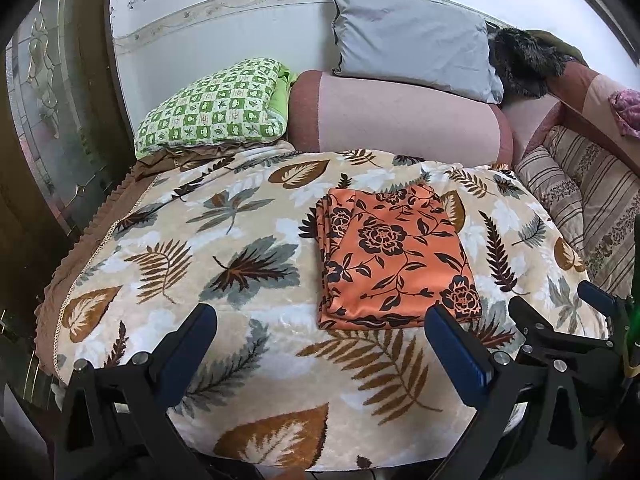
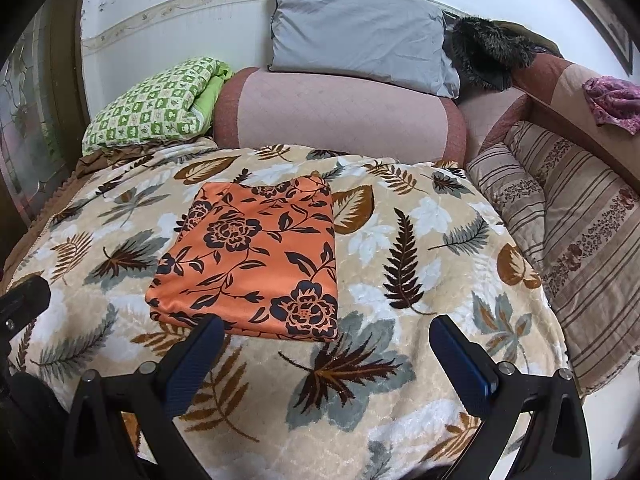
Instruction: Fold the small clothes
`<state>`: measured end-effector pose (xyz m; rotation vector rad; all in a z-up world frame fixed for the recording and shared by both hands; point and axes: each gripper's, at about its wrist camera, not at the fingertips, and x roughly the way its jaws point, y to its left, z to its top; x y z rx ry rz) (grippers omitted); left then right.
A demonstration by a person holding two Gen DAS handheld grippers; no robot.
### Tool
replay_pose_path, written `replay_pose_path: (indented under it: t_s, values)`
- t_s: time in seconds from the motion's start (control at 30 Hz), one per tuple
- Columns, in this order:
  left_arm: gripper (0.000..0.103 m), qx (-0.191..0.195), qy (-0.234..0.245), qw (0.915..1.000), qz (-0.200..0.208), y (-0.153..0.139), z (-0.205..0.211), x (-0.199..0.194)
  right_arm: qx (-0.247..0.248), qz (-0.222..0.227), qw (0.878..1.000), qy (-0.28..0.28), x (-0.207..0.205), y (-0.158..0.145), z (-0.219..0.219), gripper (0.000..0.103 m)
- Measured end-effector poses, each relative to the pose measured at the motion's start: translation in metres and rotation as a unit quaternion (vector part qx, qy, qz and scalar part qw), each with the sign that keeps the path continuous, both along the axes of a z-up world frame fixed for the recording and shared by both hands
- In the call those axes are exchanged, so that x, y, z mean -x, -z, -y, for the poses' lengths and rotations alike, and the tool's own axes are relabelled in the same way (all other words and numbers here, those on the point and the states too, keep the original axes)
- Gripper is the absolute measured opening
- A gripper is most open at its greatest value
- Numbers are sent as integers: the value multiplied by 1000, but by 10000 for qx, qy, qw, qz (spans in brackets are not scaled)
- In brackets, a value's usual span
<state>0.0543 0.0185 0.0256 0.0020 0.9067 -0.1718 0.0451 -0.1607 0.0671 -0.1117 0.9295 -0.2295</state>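
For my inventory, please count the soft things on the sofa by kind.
Folded orange floral garment: 1
Leaf-print blanket: 1
Pillows, grey, green checked, striped: 3
Pink bolster: 1
Total: 6

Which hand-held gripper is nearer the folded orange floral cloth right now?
About even. The left hand-held gripper sits off the folded orange floral cloth's near-left edge; the right hand-held gripper sits off its near-right corner. Both are open, touching nothing.
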Motion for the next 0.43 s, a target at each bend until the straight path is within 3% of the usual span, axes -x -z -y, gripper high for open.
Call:
replay_pose_path:
  t_s: [0.43]
  values:
    - [103,-8,100,9999,49,3,5,-10,-31,-59,10000,11,-6,9,0,103]
